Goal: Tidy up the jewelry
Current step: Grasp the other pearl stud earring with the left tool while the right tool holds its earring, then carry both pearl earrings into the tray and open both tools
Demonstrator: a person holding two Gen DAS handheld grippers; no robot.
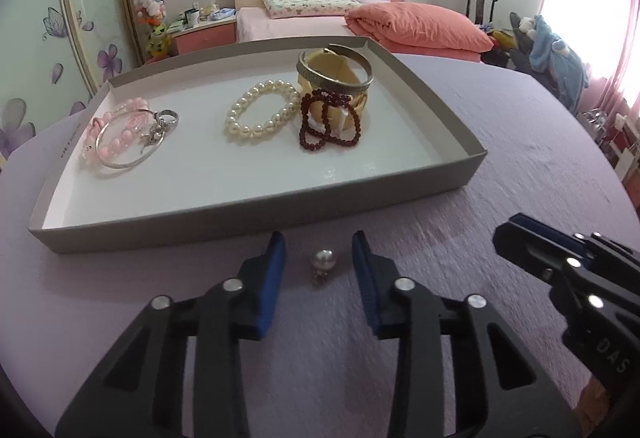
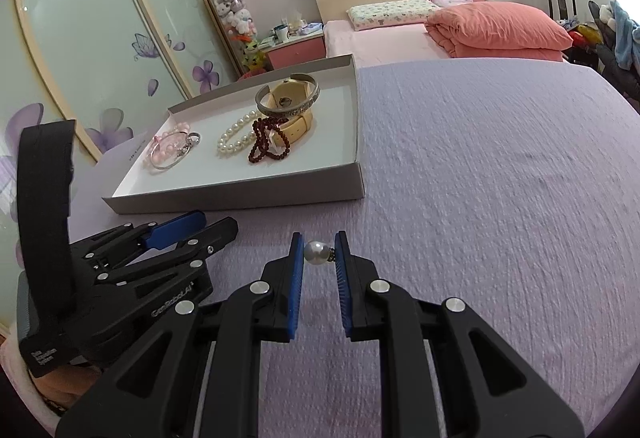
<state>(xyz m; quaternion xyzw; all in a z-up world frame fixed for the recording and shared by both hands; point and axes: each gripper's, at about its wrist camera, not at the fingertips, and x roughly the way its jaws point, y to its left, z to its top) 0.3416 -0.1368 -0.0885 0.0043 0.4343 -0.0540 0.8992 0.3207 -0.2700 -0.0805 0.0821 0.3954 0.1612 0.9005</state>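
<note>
A grey shallow box (image 1: 256, 208) (image 2: 240, 194) on the lilac cloth holds a pink bead bracelet (image 1: 116, 134), a silver bangle (image 1: 132, 158), a pearl bracelet (image 1: 256, 114) (image 2: 236, 138), dark red beads (image 1: 328, 126) (image 2: 268, 146) and a metal bangle (image 1: 336, 72) on a yellow watch (image 2: 288, 98). In the left wrist view a pearl earring (image 1: 323, 265) lies on the cloth between the open fingers of my left gripper (image 1: 319, 258). In the right wrist view a pearl earring (image 2: 317, 252) sits between the pads of my right gripper (image 2: 319, 252), which is shut on it. The left gripper (image 2: 192, 228) shows at the left there.
The lilac cloth (image 2: 480, 178) stretches wide to the right of the box. Beyond it are a bed with an orange duvet (image 1: 420, 26), a nightstand (image 1: 204, 32), a wardrobe with flower decals (image 2: 100, 58) and a chair with clothes (image 1: 552, 50).
</note>
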